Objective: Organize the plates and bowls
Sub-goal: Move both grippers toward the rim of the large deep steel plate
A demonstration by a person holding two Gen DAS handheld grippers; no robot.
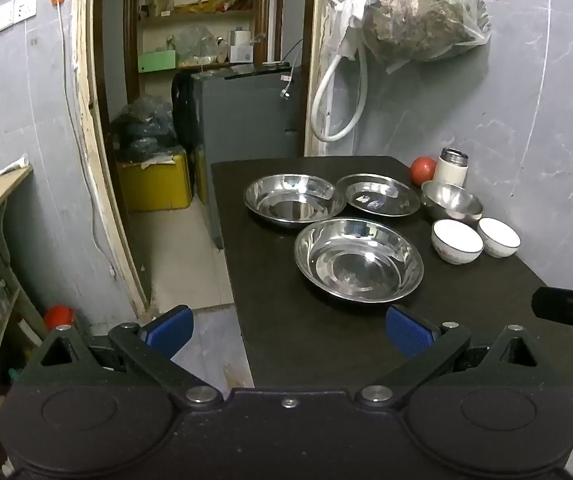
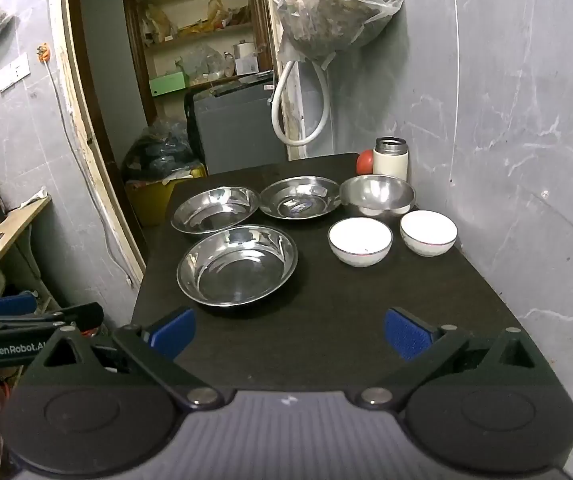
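Three steel plates lie on the dark table (image 1: 310,344): a near plate (image 1: 358,260) (image 2: 237,265), a far-left plate (image 1: 294,199) (image 2: 215,210) and a far-middle plate (image 1: 378,195) (image 2: 300,197). To their right stand a steel bowl (image 1: 451,199) (image 2: 377,193) and two white bowls (image 1: 456,241) (image 2: 360,241), (image 1: 499,237) (image 2: 428,233). My left gripper (image 1: 289,334) hangs open over the table's near left corner, holding nothing. My right gripper (image 2: 289,332) is open and empty above the near table edge. The left gripper (image 2: 14,320) also shows at the left of the right wrist view.
A white flask (image 1: 451,165) (image 2: 391,158) and a red ball (image 1: 422,170) (image 2: 364,162) stand at the table's far right corner by the grey wall. A doorway (image 1: 206,120) opens to the left, with a yellow box (image 1: 154,184) and grey cabinet (image 1: 246,120). A wooden counter (image 2: 2,236) is at the left.
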